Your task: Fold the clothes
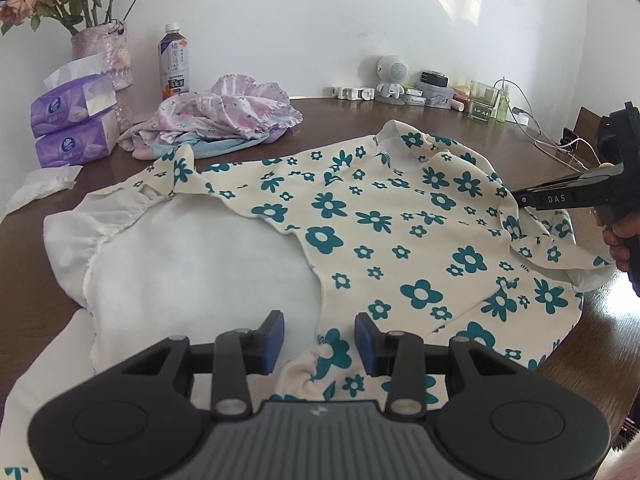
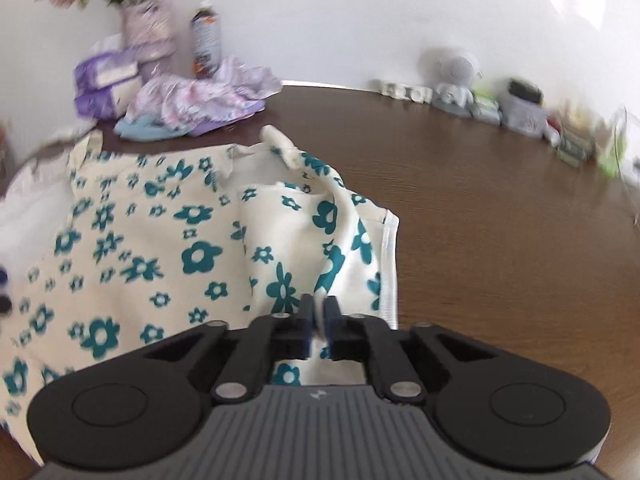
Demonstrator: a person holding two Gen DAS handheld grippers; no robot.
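Right wrist view: my right gripper (image 2: 319,320) has its fingers closed on the sleeve edge of the one flowered garment (image 2: 168,248), frame centre, on the worktop (image 2: 500,220). My left gripper (image 1: 320,340) hovers spread and empty. Judged step: first sleeve fold; next, carry it inward. One crumpled pile (image 1: 224,120), two tissue packs (image 1: 74,120).

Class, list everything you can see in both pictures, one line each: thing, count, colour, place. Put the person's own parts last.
Flowered garment: one, cream with teal flowers, spread mid-table.
White lining: one, left part of garment.
Crumpled clothes: one pile, pink, lilac, blue, behind garment.
Tissue packs: two, purple, stacked far left.
Vase of flowers: one, pinkish, back left.
Bottle: one, dark drink, beside vase.
Toy figure: one, white, back wall.
Table: one, brown.
Left hand-held gripper: open over hem.
Right hand-held gripper: shut on garment's edge.
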